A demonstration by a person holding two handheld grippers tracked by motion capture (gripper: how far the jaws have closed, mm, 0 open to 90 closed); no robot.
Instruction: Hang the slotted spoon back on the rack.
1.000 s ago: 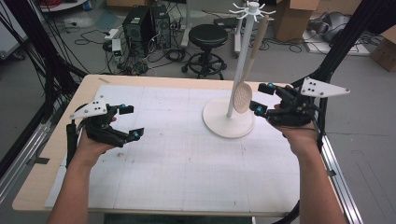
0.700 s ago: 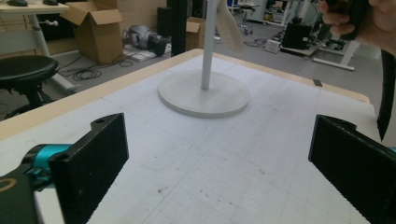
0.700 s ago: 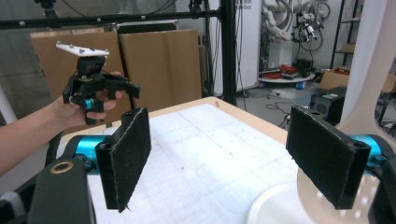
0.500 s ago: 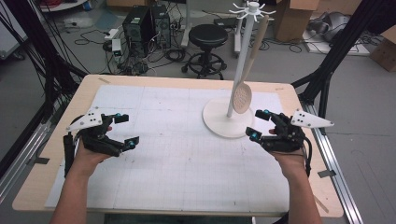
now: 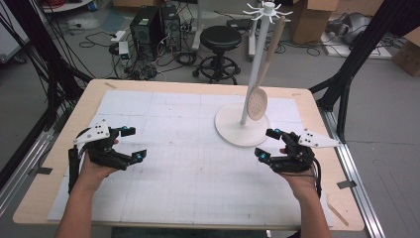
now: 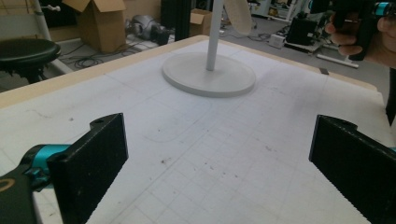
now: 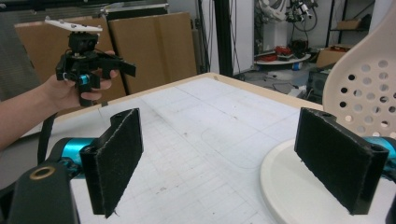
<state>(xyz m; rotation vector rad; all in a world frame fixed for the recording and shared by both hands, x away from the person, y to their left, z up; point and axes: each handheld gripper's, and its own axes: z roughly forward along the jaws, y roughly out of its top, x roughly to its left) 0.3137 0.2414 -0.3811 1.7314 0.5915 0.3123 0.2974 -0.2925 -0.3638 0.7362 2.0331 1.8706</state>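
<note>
A white utensil stand [image 5: 242,130] with a round base rises at the table's back right; a cream slotted spoon [image 5: 257,103] hangs from its top hooks. Its base [image 6: 208,74] lies ahead in the left gripper view, and the perforated spoon bowl [image 7: 362,88] looms at the right of the right gripper view. My left gripper [image 5: 130,144] is open above the table's left side, nothing between its jaws. Just in front of the stand's base, my right gripper [image 5: 267,144] is open too and holds nothing.
A white gridded mat [image 5: 198,163] covers the wooden table [image 5: 39,198]. Beyond the far edge stand a black stool [image 5: 220,37], computer boxes [image 5: 148,22] and cardboard boxes [image 5: 317,15]. Black frame legs [image 5: 356,54] flank the table.
Both hands have drawn back toward the near edge and lowered. The right gripper has come away from the spoon and the stand; the left one has slid nearer too.
</note>
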